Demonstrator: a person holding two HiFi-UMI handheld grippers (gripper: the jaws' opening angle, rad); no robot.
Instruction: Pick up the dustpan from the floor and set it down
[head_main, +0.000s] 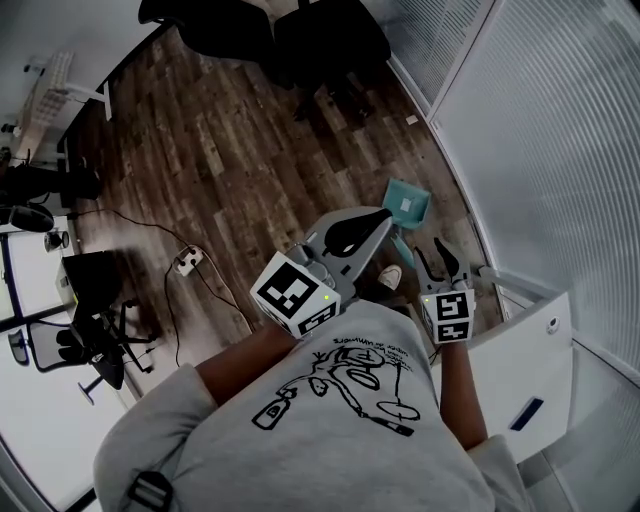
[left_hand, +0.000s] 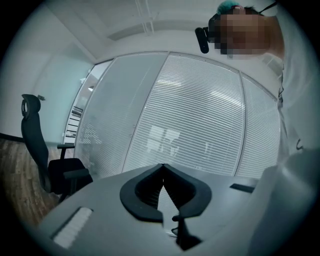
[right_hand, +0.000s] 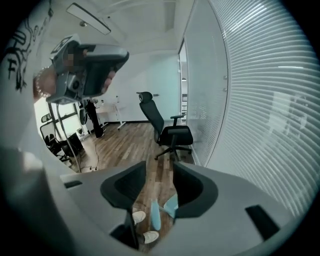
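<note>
Your right gripper (head_main: 440, 262) is the nearer one, and its jaws stand apart with nothing between them. The teal dustpan (head_main: 406, 204) lies on the wood floor (head_main: 230, 150) just above and left of it in the head view, beside the wall of blinds (left_hand: 200, 115). Its handle (head_main: 399, 247) runs back down the frame toward your shoes (right_hand: 139, 216). The pickup looks like a reach down and forward along that handle, while your left gripper (head_main: 385, 216) is closed, empty and aimed at the blinds.

Wood floor (head_main: 220, 140): teal dustpan (head_main: 407, 205), black office chairs (head_main: 330, 45), power strip (head_main: 187, 262).
</note>
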